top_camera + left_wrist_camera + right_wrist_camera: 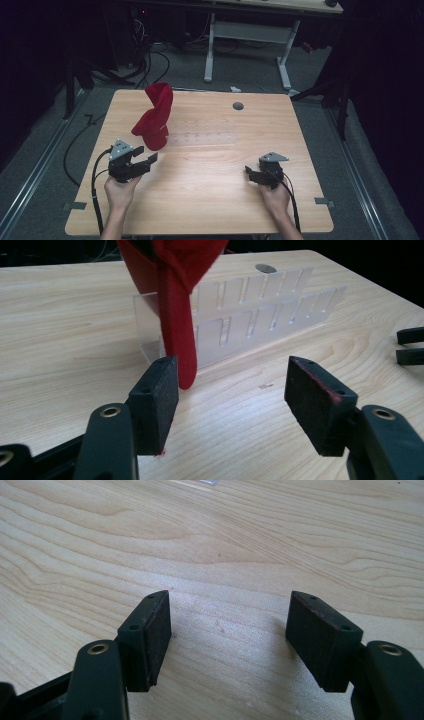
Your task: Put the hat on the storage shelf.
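Grey disc (238, 105) on the wooden table (210, 200).

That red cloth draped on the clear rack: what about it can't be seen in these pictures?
- Red cloth: its top is cut off by the upper edge of the left gripper view.
- Clear rack: in the high view, glare on the table washes out its slots; the cloth covers its left end.
- What holds the cloth up: hidden under its folds.

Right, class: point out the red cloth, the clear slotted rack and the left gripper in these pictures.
red cloth (154, 120): high view, middle of the twisted standing fabric.
clear slotted rack (260, 315): left gripper view, its front slotted wall.
left gripper (231, 390): left gripper view, midway between its open fingertips.
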A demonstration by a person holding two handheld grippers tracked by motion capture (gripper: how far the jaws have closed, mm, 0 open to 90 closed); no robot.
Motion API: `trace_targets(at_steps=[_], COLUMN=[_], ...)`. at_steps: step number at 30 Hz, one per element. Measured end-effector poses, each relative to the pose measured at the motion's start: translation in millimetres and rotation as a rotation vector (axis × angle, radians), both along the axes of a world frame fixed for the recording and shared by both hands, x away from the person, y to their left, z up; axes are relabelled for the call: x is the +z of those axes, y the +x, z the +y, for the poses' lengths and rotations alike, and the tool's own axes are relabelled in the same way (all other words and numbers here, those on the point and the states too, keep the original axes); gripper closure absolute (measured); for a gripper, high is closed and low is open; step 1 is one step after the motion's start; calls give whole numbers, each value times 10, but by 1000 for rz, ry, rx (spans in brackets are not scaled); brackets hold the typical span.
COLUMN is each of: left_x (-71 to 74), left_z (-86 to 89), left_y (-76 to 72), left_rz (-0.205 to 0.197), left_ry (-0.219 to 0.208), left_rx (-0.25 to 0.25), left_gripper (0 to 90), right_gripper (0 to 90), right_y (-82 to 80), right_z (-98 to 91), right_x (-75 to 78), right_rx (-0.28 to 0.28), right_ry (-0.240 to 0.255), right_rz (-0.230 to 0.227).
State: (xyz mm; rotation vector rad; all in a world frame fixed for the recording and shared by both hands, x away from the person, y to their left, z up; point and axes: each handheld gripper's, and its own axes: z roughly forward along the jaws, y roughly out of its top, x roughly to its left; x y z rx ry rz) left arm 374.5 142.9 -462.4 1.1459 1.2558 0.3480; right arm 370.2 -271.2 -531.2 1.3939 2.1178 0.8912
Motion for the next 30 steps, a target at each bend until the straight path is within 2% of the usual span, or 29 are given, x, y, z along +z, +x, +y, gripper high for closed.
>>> trace_targets(at_steps=[7,15,30], left_x=[-30,-91,-219], left_z=[-65,-167,-357], left_y=[-42,-102,-158], left_rz=[5,3,24], left_ry=[3,28,44], left_rx=[-18,-34,-74], left_gripper=[381,362,349], right_gripper=[349,349,349], right_y=[0,0,0], right_z=[1,0,0], right_x=[0,0,0], right_rx=[-1,-1,0], right_ry=[1,0,0], right_rz=[1,0,0])
